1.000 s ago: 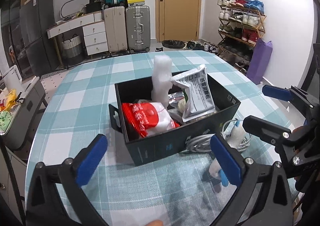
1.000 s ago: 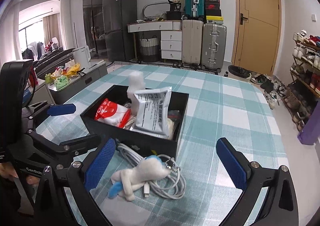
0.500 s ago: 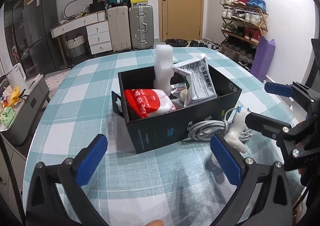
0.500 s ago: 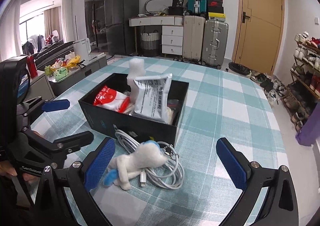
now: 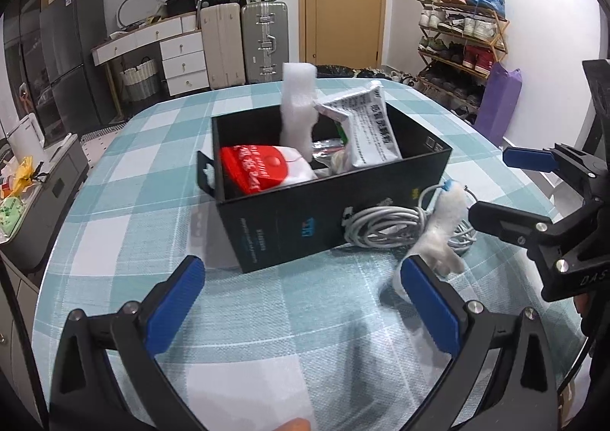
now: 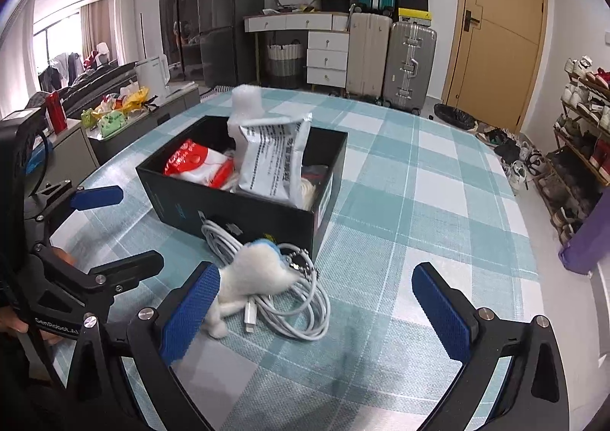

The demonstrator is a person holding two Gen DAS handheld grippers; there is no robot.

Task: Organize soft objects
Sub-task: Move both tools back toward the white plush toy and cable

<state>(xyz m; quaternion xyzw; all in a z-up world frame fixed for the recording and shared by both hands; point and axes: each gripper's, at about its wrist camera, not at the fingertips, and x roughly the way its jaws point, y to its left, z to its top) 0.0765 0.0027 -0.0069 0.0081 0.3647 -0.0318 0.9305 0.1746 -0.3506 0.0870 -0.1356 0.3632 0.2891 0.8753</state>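
Note:
A black box [image 5: 328,213] [image 6: 244,210] stands on the checked tablecloth and holds a red-and-white pack [image 5: 263,168] [image 6: 190,162], a white foam piece [image 5: 299,103] [image 6: 246,103] and a silver pouch [image 5: 371,130] [image 6: 272,160]. In front of the box lie a white plush toy [image 5: 444,233] [image 6: 251,278] and a coiled white cable [image 5: 385,229] [image 6: 289,301]. My left gripper [image 5: 301,303] is open, short of the box, holding nothing. My right gripper [image 6: 314,313] is open, the toy by its left finger [image 6: 188,313].
The round table [image 6: 438,183] has bare cloth right of the box and toward me. Beyond it are suitcases [image 5: 244,42], a drawer unit [image 5: 183,61], a door [image 5: 343,0] and a shoe rack [image 5: 461,34]. A low cabinet [image 5: 38,179] stands left.
Both grippers have come lower and closer to the box, the toy and the cable. Both stay open. The objects have not moved.

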